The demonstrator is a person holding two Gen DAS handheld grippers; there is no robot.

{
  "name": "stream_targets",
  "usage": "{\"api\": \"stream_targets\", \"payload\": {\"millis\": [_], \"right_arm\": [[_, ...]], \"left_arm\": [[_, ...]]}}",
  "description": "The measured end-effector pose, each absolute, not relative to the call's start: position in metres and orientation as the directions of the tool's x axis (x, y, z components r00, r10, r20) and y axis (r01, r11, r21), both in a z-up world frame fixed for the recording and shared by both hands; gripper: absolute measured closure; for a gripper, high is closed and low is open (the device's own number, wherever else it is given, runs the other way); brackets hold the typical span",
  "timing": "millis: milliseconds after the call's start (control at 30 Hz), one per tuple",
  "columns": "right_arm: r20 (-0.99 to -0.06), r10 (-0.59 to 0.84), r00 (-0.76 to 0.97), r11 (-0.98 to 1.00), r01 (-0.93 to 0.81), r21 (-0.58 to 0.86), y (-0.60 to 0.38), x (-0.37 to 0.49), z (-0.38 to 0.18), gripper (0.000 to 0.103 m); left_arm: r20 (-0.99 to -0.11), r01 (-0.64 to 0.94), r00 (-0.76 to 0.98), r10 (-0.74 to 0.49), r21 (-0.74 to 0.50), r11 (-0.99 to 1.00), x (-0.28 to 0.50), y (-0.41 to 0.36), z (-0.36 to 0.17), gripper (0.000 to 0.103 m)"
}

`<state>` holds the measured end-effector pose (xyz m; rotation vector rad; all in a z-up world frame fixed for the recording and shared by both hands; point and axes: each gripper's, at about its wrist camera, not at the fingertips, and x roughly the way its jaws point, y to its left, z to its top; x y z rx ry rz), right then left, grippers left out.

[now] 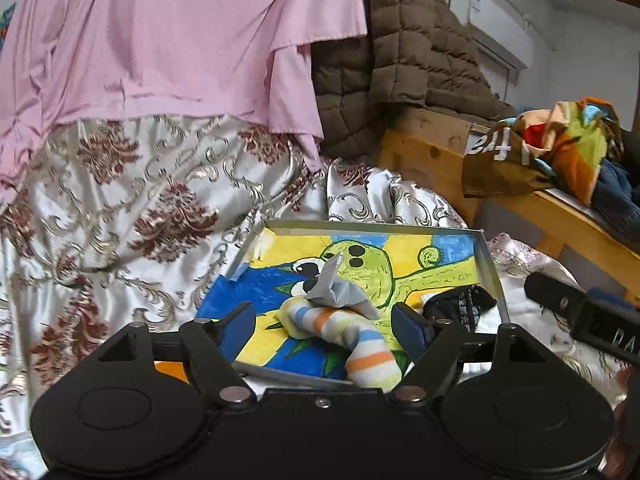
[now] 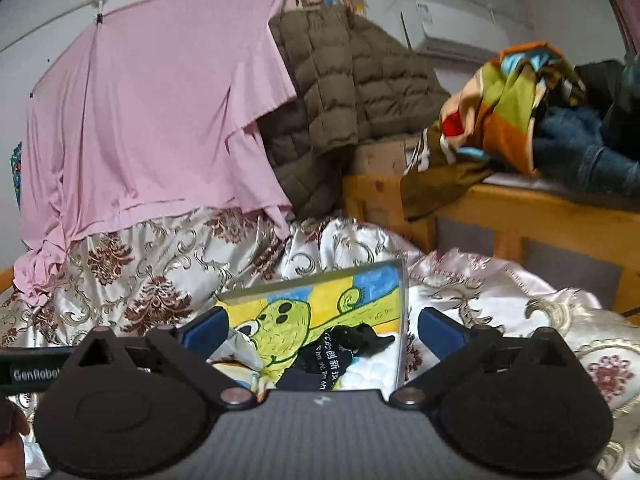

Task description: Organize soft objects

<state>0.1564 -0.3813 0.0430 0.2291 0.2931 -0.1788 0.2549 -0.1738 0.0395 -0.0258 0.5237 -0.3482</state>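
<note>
Left gripper [image 1: 324,326] and right gripper [image 2: 324,330] gape wide, holding nothing. Striped sock [image 1: 352,340], partly cut off, lies in the metal-rimmed tray [image 1: 490,264] beside crumpled grey cloth [image 1: 340,292] and perhaps a black sock [image 2: 340,354]; beyond, glossy brocade bedspread [image 1: 120,208].

White walls at the back, an air conditioner [image 2: 452,42] mounted upper right — below it a wooden bed frame [image 2: 520,208], and a pink sheet [image 2: 160,128] draped across the left.

Pink draped sheet [image 2: 160,120] hangs above the floral satin bedspread [image 2: 160,280]; brown quilted jacket [image 2: 340,92] just right of the sheet; white wall air conditioner [image 2: 452,40] farther right, higher.
</note>
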Motion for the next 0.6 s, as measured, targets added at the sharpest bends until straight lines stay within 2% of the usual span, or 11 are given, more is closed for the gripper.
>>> {"api": "stream_targets", "payload": {"millis": [333, 600], "right_arm": [[-0.243, -0.171, 0.955, 0.954, 0.222, 0.202, -0.359, 0.097, 0.062, 0.0], [-0.244, -0.165, 0.956, 0.957, 0.215, 0.193, -0.332, 0.066, 0.065, 0.0]], "left_arm": [[-0.423, 0.312, 0.833, -0.356, -0.172, 0.934, 0.192, -0.137, 0.056, 0.018], [-0.376, 0.334, 0.85, -0.369, -0.157, 0.929, 0.146, -0.11, 0.063, 0.013]]}}
